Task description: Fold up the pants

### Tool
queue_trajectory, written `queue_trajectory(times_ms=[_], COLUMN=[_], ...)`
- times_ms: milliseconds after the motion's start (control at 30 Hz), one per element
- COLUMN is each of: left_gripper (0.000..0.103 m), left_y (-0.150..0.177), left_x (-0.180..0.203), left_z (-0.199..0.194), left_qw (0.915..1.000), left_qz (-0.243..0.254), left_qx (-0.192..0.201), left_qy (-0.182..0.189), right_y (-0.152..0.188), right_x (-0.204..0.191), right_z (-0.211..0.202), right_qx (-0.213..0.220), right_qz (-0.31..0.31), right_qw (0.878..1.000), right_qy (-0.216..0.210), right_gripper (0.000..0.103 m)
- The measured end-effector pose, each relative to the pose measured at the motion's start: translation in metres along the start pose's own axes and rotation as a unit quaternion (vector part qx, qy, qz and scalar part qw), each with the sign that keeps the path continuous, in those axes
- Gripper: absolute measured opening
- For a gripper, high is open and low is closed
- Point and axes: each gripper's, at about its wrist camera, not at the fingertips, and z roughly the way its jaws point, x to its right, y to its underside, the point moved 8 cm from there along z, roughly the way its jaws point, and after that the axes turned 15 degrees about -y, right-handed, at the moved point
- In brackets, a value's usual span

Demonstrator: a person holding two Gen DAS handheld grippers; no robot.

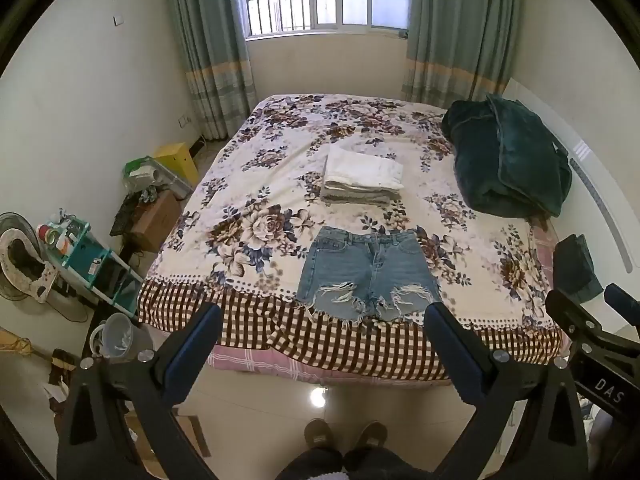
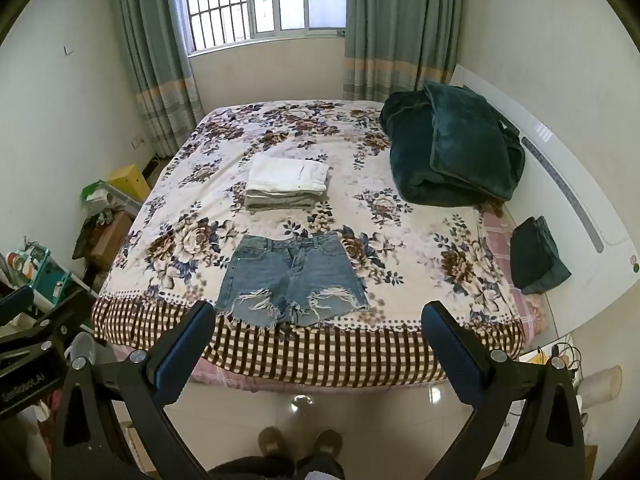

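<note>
A pair of ripped blue denim shorts (image 1: 366, 270) lies flat near the foot edge of the floral bed (image 1: 280, 140), waistband toward the window; it also shows in the right wrist view (image 2: 292, 276). My left gripper (image 1: 324, 316) is open and empty, held above the floor just short of the bed's edge, below the shorts' frayed hems. My right gripper (image 2: 320, 314) is open and empty at the same distance from the bed. The right gripper's body shows at the right edge of the left wrist view (image 1: 592, 332).
A stack of folded white and grey clothes (image 1: 362, 176) sits mid-bed beyond the shorts. A dark green blanket (image 1: 508, 160) lies at the right, with a dark folded item (image 2: 536, 256) near the headboard. Shelves, boxes and a bucket (image 1: 116, 336) crowd the floor at the left.
</note>
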Motion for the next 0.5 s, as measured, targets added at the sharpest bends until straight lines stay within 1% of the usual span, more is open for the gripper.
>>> queue_trajectory(times_ms=[267,300,367,500], left_gripper=[0.103,0.103,0.103,0.103], left_y=[0.0002,-0.0069,-0.0087,-0.0057], left_x=[0.0025,0.0044,0.0056,0.0041], left_z=[-0.0002,-0.0056,-0.0065,-0.0059], left_qw=[1.0000,1.0000,1.0000,1.0000], left_qz=[0.006,0.006,0.006,0.003], left_qx=[0.005,0.004,0.003,0.007], left_qy=[-0.001,-0.001,-0.001,-0.001], right_y=[0.0004,0.0005,0.0005,0.0009], right_x=[0.0004,-0.0002,-0.0007,-0.0001], right_z=[-0.0027,-0.0035,-0.0041,-0.0054], right_qx=[0.001,0.001,0.001,0.002], right_qz=[0.002,0.002,0.001,0.002], right_qw=[1.000,1.000,1.000,1.000], right_qy=[-0.005,-0.005,-0.005,-0.006], right_gripper=[0.103,0.103,0.103,0.103])
